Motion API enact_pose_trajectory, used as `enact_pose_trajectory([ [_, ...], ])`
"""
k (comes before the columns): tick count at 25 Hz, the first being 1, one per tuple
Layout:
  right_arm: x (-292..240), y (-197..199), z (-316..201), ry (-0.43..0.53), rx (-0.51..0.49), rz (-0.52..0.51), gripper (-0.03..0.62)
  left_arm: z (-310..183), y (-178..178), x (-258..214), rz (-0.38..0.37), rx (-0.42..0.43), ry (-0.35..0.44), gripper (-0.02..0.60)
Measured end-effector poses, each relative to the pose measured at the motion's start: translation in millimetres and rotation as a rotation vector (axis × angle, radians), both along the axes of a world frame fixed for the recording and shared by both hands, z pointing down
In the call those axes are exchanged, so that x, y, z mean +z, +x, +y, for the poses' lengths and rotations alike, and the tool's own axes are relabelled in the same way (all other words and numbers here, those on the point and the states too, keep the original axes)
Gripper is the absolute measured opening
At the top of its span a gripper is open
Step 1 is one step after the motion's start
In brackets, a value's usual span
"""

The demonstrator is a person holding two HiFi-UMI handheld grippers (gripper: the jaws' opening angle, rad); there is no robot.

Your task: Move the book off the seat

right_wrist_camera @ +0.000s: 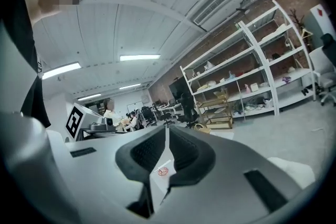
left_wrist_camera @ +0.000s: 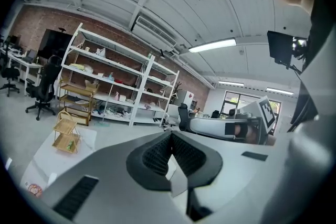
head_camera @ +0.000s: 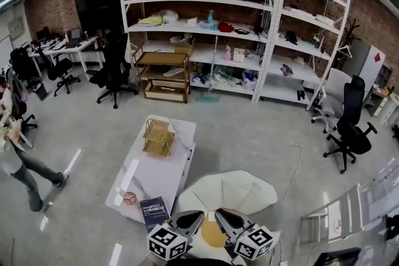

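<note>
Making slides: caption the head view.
Left gripper and right gripper, both shut, near the white rounded seat; dark blue book lies on the low white table.

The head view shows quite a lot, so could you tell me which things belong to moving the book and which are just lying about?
Job: book, lying on the white table; white seat; left gripper and right gripper, both shut and empty.
Lying about: wooden rack; round object on the table; shelving; black office chair.
</note>
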State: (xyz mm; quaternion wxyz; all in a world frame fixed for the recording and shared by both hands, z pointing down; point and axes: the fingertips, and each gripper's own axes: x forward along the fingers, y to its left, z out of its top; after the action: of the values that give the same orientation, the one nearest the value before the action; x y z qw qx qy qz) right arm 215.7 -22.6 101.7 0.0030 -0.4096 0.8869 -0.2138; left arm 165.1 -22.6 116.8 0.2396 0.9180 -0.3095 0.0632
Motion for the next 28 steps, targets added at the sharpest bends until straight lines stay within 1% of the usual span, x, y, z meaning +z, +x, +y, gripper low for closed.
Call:
enact_pose_trajectory([
  [7, -15, 16, -9, 0.050, 0.034, 0.018, 0.035, -10, 3, -11, 0.016, 0.009, 0.027, 0.006],
  [11, -20, 16, -10, 0.053, 0.053, 0.017, 0.035, -18, -4, -23, 0.025, 0.000, 0.034, 0.006],
  [15, -22, 15, -22, 0.071, 0.067, 0.005, 0.035, -32, -7, -30, 0.021, 0.003, 0.068, 0.006],
  [18, -23, 16, -26, 0.065, 0.076, -0.003, 0.035, -35, -8, -33, 0.017, 0.007, 0.073, 0.006],
  [22, -18, 14, -29, 0.059, 0.085, 0.011, 0.035, -38, -14, -33, 0.009, 0.007, 0.073, 0.006],
  [28, -13, 5, -36, 0.049, 0.085, 0.013, 0.035, -44, -20, -31, 0.015, -0.001, 0.066, 0.006],
])
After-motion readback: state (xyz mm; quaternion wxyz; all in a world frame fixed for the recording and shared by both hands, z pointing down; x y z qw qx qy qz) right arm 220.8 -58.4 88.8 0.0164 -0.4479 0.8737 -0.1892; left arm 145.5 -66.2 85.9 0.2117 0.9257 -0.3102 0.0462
